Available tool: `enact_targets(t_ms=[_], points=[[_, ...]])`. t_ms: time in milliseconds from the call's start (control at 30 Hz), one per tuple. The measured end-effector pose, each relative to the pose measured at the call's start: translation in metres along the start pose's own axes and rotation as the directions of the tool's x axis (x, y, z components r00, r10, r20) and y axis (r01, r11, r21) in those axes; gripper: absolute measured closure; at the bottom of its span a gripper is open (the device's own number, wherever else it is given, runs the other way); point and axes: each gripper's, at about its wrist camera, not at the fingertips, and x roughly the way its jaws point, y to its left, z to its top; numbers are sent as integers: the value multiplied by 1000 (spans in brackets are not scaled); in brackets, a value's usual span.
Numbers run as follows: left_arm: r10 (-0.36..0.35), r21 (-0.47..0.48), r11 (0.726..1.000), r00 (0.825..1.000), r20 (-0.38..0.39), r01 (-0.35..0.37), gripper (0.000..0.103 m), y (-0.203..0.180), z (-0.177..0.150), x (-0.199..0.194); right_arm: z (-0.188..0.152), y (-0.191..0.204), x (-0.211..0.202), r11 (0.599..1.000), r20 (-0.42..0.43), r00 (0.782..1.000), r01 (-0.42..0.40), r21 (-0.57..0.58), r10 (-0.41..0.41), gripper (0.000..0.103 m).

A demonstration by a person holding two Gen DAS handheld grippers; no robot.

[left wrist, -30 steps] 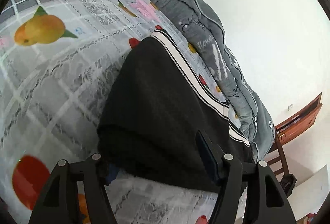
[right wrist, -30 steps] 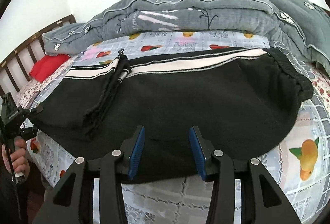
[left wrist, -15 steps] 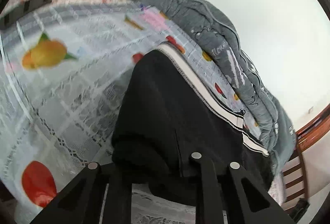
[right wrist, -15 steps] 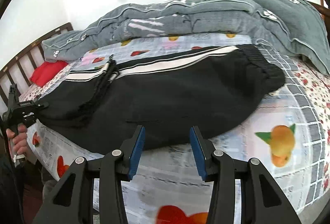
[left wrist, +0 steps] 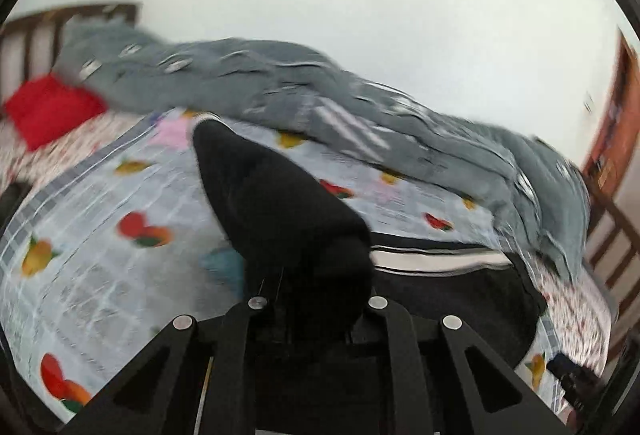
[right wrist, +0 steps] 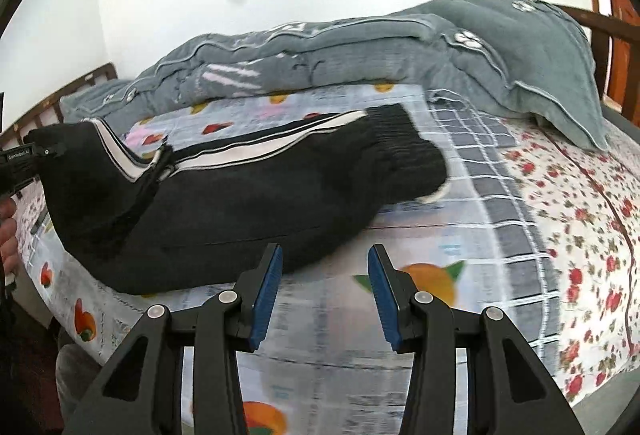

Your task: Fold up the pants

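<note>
The black pants (right wrist: 224,203) with a white side stripe lie across the fruit-print bed sheet (right wrist: 460,235), the ribbed cuff end resting near the grey-checked part of the sheet and the other end lifted off the bed at the left edge of the right wrist view. There the left gripper (right wrist: 38,155) is cut off by the frame — only its black tip shows, meeting the raised corner of cloth, with part of a hand (right wrist: 8,231) below it.

In the left wrist view, the left gripper's (left wrist: 316,305) jaws have just been closing and are now pressed together on a bunched fold of the pants (left wrist: 280,211); the fabric rises in a dark peak right in front of the lens and hides the pads completely. The whole view is smeared by motion blur, so the grey quilt (left wrist: 360,115), the red pillow (left wrist: 48,111) and the wooden headboard (left wrist: 36,35) are soft shapes only.

The right gripper (right wrist: 324,295) hovers over bare sheet just beside the pants' near edge — its blue-padded jaws stand spread with nothing between them. Behind, the quilt (right wrist: 360,47) is heaped along the wall, and a dark wooden frame (right wrist: 600,23) is partly hidden by it.
</note>
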Motion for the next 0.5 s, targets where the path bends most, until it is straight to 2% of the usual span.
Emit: enact_targets(t_ms=[100,233,333,433,500], points=[[-37,90,995,999,-28,39,88,-52,-7,14,-1,-19,-1,999,3,1000,4,40,-4,59],[-115,131,983,988,-100,127,88,-106,-27,45,-5,-33,-1,997,-14,1000,8,72,-7,59],[-184,130,969,966,-184,209,88,-137,-54,71,-8,-37,-1,997,-38,999,20,70,-17,59],[-249,113,949,921,-299,293,88,-162,-84,98,-9,-36,-2,998,-57,998,31,56,-27,59],[-251,131,944,914,-319,304,88,-172,-98,103,-8,-34,-4,998,-60,998,37,40,-35,59]])
